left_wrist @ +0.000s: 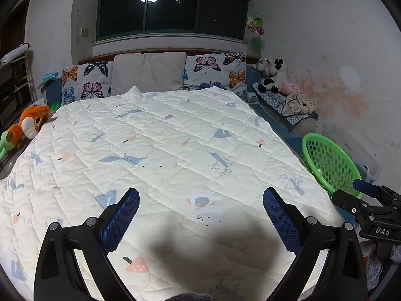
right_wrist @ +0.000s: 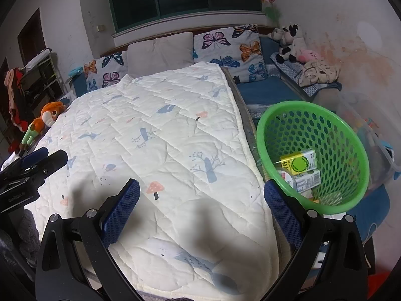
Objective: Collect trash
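Trash cartons [right_wrist: 302, 169] lie in green basket [right_wrist: 351, 135]; printing unreadable; "DAS" marks right gripper [left_wrist: 371, 190].

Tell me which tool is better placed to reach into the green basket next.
Right. The right tool is open with the green basket just beyond its right finger and the cartons inside in view. The left tool, also open, faces the quilt, farther from the basket.

Both cams sit low at the foot of the bed [left_wrist: 175, 138], facing the headboard. The right one's angled toward the green basket [right_wrist: 313, 115]; they share quilt and pillows.
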{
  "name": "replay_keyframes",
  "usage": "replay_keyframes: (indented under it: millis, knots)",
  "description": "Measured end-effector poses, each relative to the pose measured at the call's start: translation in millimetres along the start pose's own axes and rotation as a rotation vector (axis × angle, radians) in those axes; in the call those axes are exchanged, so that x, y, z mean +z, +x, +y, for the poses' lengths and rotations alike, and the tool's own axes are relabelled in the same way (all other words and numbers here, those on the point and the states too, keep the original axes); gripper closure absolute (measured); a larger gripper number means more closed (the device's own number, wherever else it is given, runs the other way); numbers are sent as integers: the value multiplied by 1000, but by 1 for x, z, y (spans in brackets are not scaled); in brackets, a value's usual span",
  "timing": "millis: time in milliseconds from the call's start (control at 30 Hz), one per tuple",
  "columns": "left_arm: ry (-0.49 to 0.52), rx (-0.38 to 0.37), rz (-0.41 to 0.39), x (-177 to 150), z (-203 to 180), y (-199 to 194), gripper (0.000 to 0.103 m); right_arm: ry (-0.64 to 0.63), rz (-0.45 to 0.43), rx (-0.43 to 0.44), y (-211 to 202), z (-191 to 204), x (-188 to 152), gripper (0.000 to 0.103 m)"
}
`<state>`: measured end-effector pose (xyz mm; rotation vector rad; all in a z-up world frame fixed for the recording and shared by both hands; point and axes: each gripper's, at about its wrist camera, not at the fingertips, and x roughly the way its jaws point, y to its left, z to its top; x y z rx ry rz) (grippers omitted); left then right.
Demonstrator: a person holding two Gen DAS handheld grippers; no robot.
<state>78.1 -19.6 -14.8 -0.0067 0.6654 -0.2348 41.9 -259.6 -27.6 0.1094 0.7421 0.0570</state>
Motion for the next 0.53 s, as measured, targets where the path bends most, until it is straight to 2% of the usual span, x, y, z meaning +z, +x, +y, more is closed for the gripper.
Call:
replay_keyframes:
  millis: [533]
  knots:
    - [-16,17,14,-2,4,3,7,4,10,9,3,1,-2,5]
